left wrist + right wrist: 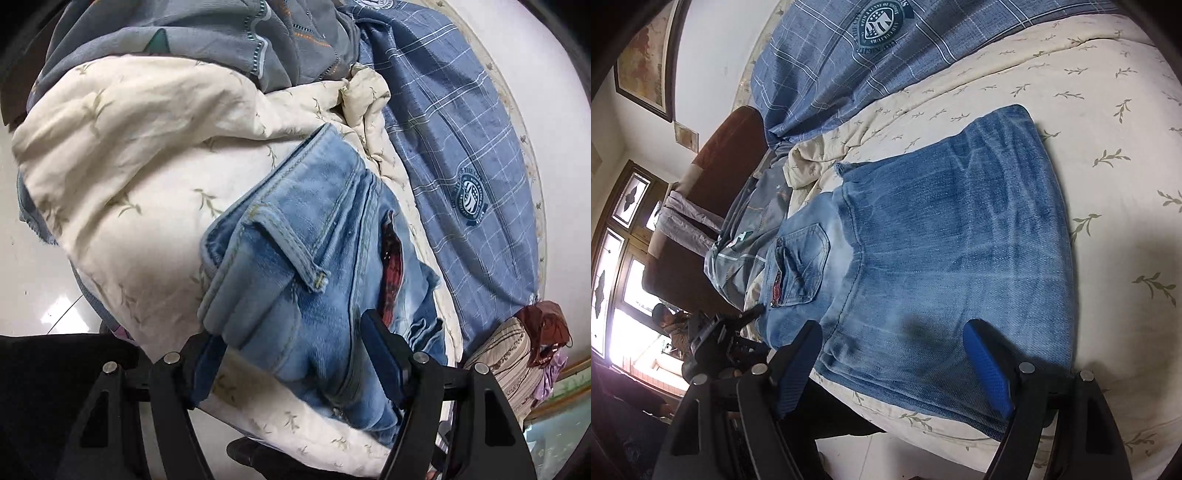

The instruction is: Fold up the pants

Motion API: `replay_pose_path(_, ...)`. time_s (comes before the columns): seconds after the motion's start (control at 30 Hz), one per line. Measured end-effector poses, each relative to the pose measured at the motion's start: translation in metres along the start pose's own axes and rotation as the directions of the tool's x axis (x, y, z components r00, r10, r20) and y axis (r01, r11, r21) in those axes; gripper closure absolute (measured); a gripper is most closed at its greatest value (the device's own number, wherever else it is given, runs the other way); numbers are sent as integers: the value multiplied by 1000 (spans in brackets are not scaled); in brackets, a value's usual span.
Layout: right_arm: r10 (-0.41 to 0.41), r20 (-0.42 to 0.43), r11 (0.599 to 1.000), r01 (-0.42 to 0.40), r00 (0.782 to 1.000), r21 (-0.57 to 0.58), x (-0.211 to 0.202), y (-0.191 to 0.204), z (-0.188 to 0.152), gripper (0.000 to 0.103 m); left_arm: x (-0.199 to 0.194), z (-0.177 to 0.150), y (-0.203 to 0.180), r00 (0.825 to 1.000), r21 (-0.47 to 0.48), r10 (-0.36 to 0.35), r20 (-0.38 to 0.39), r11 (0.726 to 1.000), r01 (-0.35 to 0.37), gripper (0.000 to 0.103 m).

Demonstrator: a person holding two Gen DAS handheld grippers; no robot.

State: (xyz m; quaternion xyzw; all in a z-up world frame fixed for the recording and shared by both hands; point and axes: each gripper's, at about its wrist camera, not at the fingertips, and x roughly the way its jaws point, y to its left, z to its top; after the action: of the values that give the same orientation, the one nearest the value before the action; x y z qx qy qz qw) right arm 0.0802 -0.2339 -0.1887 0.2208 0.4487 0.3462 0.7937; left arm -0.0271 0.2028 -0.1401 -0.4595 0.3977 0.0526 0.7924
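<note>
Pants [942,266], left gripper [295,354] straddling waistband, open

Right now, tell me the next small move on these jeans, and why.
Probably close the left gripper on the waistband: its fingers already straddle the jeans there. The right gripper hangs open over the folded end, gripping nothing.

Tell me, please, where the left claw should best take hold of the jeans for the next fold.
Grip the waistband end of the jeans, coming in from the bed's near edge. It is a thick, raised hem lying close before the open left claw, easier to pinch than the flat denim.
</note>
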Motion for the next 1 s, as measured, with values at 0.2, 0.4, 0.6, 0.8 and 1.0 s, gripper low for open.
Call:
replay_pose_path(0.2,5,0,1000,-5,1000,-2,0,-1,0,22,9,-1,1,999,-6,32,9,999,-32,33)
replay_pose_path(0.4,2,-1,1000,-2,1000,-8,0,0,-1,22,0,-10,-34,991,182,109,82,976,-123,76)
replay_pose_path(0.6,-5,-1,1000,5,1000,-23,0,2,-3,22,-5,-16,-46,982,265,141,123,949,-169,77)
replay_pose_path(0.8,21,13,1000,-21,1000,-3,-7,12,-1,22,2,-10,-36,987,259,132,87,954,-151,74)
replay_pose_path(1.0,99,-39,994,-97,994,41,21,23,-11,23,3,-10,-33,990,268,119,74,954,-135,72)
